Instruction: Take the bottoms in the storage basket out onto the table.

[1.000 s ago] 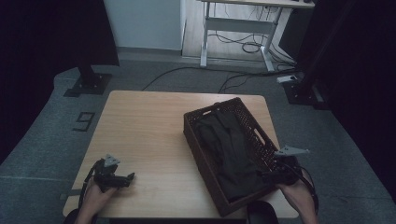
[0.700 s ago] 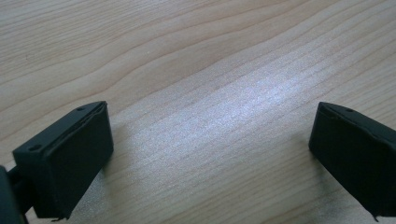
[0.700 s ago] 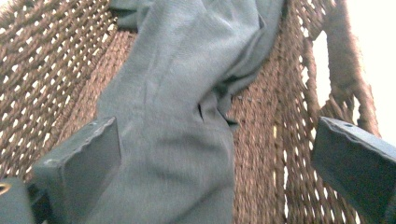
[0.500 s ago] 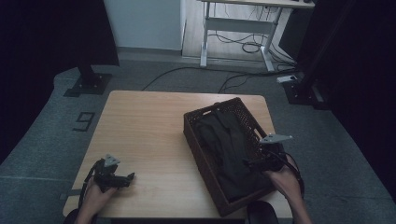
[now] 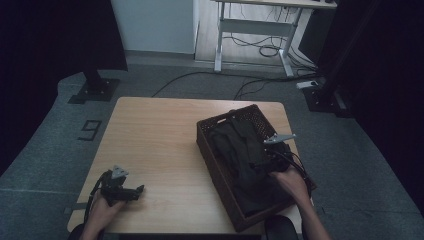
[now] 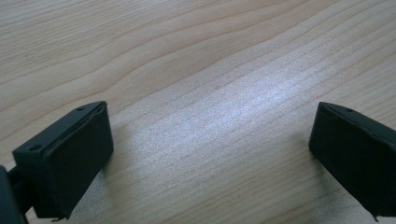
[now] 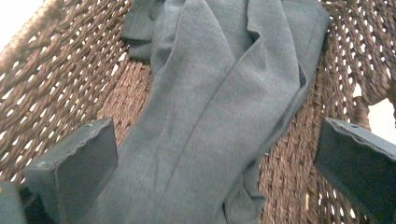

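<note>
A dark brown wicker basket point(image 5: 206, 148) stands on the right half of the wooden table point(image 5: 155, 135), with a dark grey garment point(image 5: 235, 145) lying in it. My right gripper point(image 5: 256, 164) hovers over the garment inside the basket. Its jaws have just been opening and now stand wide apart. In the right gripper view, the grey cloth point(image 7: 219, 93) runs between them untouched, with the woven basket wall point(image 7: 60, 70) on both sides. My left gripper point(image 5: 137, 190) rests near the table's front left corner, open over bare wood point(image 6: 210, 70).
The basket's walls rise around my right gripper. Beyond the table stand a desk frame with loose cables point(image 5: 260, 47) and a black stand base point(image 5: 95, 90). A figure 9 marks the floor point(image 5: 90, 130) to the left.
My right gripper has moved left from the basket's right rim to above the garment inside it. The left gripper has stayed where it was.
</note>
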Demonstrator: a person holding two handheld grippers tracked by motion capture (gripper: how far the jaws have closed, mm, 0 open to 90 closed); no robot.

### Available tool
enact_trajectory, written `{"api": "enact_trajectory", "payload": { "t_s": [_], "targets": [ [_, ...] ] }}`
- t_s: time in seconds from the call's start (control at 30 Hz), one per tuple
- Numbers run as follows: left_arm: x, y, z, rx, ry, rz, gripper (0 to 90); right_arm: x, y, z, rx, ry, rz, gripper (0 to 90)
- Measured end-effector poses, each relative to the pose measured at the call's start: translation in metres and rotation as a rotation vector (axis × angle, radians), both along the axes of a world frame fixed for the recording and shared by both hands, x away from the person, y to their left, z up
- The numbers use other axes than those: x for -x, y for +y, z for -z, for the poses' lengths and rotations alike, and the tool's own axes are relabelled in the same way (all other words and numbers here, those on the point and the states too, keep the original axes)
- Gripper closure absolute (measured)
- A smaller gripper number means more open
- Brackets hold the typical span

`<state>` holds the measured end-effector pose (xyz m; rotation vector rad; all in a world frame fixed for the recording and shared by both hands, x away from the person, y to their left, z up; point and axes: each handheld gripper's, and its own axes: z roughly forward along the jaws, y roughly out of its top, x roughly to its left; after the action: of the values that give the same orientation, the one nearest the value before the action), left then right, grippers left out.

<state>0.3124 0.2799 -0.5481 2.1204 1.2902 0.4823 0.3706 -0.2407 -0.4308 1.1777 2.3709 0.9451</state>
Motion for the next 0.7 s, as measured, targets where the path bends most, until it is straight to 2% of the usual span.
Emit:
{"api": "enact_trajectory", "payload": {
  "t_s": [0.1, 0.33, 0.47, 0.7],
  "targets": [
    [0.000, 0.000, 0.000, 0.000, 0.000, 0.000, 0.0, -0.006, 0.005, 0.002, 0.003, -0.007, 0.007, 0.0],
    [0.000, 0.000, 0.000, 0.000, -0.001, -0.001, 0.0, -0.017, 0.013, 0.009, 0.005, 0.016, 0.012, 0.0],
    [0.000, 0.000, 0.000, 0.000, 0.000, -0.001, 0.0, -0.029, 0.019, 0.016, 0.010, 0.027, 0.028, 0.0],
    [0.000, 0.000, 0.000, 0.000, 0.000, -0.001, 0.0, -0.045, 0.024, 0.026, -0.013, 0.060, 0.038, 0.0]
  ]
}}
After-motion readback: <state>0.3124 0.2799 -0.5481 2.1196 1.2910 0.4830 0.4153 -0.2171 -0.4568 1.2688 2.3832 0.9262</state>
